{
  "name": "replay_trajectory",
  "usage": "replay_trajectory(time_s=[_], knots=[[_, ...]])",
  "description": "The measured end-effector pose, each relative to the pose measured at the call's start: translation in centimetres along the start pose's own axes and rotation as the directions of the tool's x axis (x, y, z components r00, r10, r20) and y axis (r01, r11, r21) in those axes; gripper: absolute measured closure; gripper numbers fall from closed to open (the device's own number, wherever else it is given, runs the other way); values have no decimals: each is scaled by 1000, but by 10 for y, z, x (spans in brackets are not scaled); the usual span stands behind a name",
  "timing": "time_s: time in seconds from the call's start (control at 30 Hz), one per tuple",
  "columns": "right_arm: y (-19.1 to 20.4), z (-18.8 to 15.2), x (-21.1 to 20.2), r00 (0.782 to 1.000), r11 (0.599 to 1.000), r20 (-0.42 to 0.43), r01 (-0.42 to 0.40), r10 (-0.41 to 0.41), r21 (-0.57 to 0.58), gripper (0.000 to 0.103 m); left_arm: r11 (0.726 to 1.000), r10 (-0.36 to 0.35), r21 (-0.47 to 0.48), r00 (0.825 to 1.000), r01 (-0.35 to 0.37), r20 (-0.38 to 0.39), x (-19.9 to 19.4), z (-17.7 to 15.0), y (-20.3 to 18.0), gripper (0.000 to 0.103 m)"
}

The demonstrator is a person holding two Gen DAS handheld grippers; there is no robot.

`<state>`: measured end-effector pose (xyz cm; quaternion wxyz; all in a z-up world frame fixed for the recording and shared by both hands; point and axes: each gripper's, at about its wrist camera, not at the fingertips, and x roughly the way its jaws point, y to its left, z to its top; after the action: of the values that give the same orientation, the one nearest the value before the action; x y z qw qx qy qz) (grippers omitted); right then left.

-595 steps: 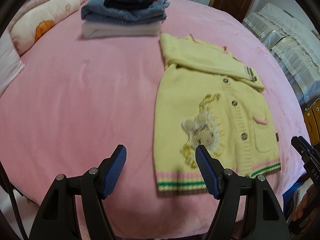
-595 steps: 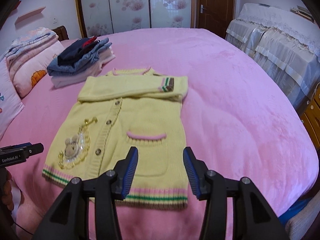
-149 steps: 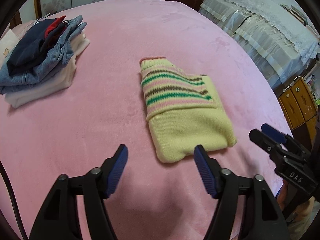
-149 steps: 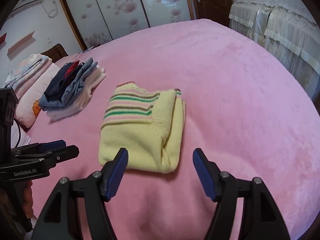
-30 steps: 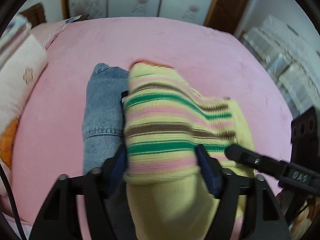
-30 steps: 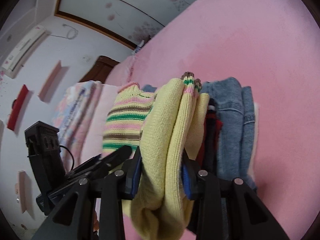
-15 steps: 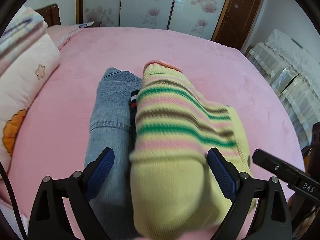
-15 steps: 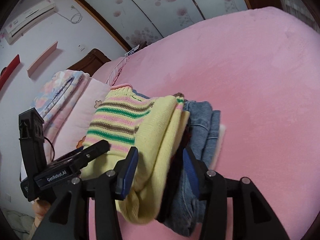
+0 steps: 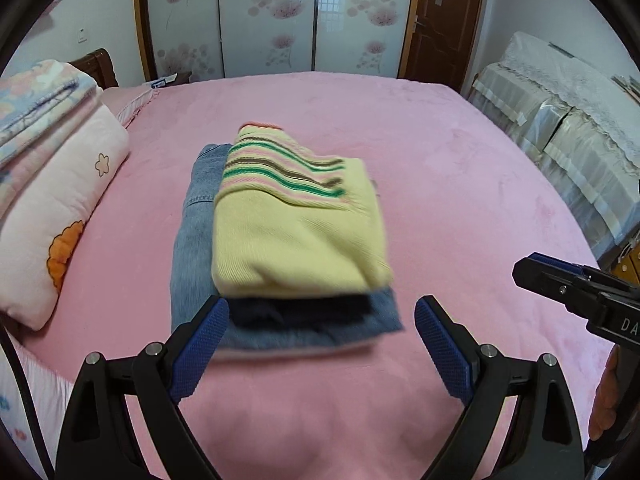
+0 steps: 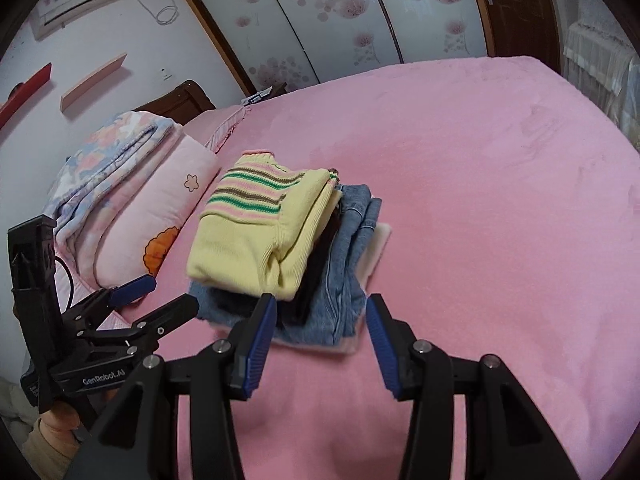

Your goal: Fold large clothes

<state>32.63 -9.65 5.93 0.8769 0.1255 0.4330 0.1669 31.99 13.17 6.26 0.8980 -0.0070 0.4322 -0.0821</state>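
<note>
On the clothes stack (image 9: 280, 320), yellow sweater (image 9: 296, 236) now released.

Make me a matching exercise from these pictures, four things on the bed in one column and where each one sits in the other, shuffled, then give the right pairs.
Things:
1. yellow sweater
2. jeans
3. white garment
4. pillow

Places:
A. bottom of the pile, on the pink blanket
B. top of the pile
C. beside the pile, at the bed's edge
D. in the pile, under a dark garment

Pairs: 1-B, 2-D, 3-A, 4-C
</note>
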Motion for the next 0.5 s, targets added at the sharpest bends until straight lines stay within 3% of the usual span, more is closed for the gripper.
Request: replay_trajectory(time_s=[0.5], knots=[[12, -71, -141, 997, 992, 43, 72, -68, -103, 56, 999, -25, 20, 999, 25, 21, -122, -73, -73, 10]])
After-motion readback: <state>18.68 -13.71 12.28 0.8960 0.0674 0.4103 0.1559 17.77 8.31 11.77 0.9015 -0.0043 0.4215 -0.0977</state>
